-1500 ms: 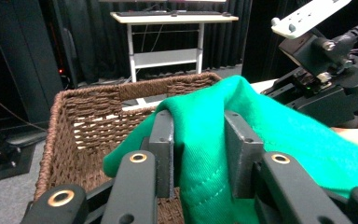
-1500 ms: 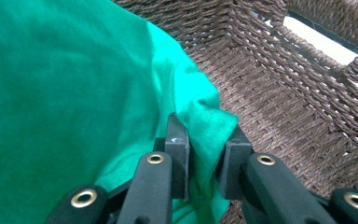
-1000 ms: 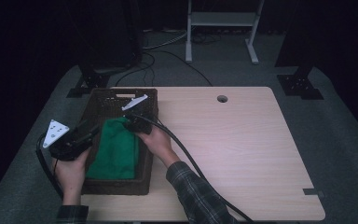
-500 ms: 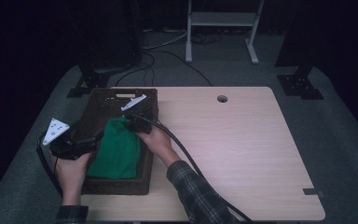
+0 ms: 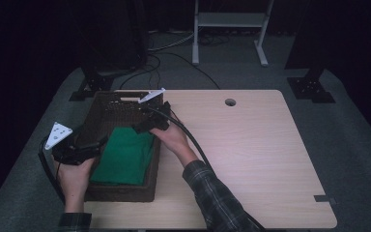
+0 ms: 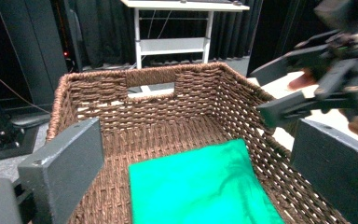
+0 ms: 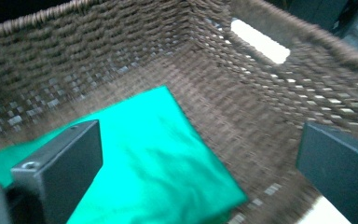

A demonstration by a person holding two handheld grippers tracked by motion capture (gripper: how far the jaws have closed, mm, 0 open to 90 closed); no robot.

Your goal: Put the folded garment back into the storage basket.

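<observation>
A folded green cloth (image 5: 124, 155) lies flat in the near part of a brown wicker basket (image 5: 107, 110) at the table's left. My left gripper (image 5: 101, 142) reaches in over the basket's left rim. Its jaws have just been opening and stand wide, with nothing held. In the left gripper view the cloth (image 6: 200, 186) lies below its jaws. My right gripper (image 5: 141, 127) hovers at the basket's right rim above the cloth's far corner. Its jaws have just been opening, are wide apart and hold nothing, and the cloth (image 7: 140, 154) lies beneath them. The right gripper (image 6: 272, 88) also shows in the left gripper view.
The basket has a handle cutout (image 6: 150, 85) in its far wall. The wooden table (image 5: 251, 159) stretches to the right, with a cable hole (image 5: 230, 102) near its far edge. The right gripper's cable (image 5: 193, 142) runs along the forearm. A white stand (image 5: 229, 21) is behind the table.
The cloth was bunched up between the grippers and now lies flat in the basket. Both grippers have let go of it. The right one has lifted slightly toward the right rim.
</observation>
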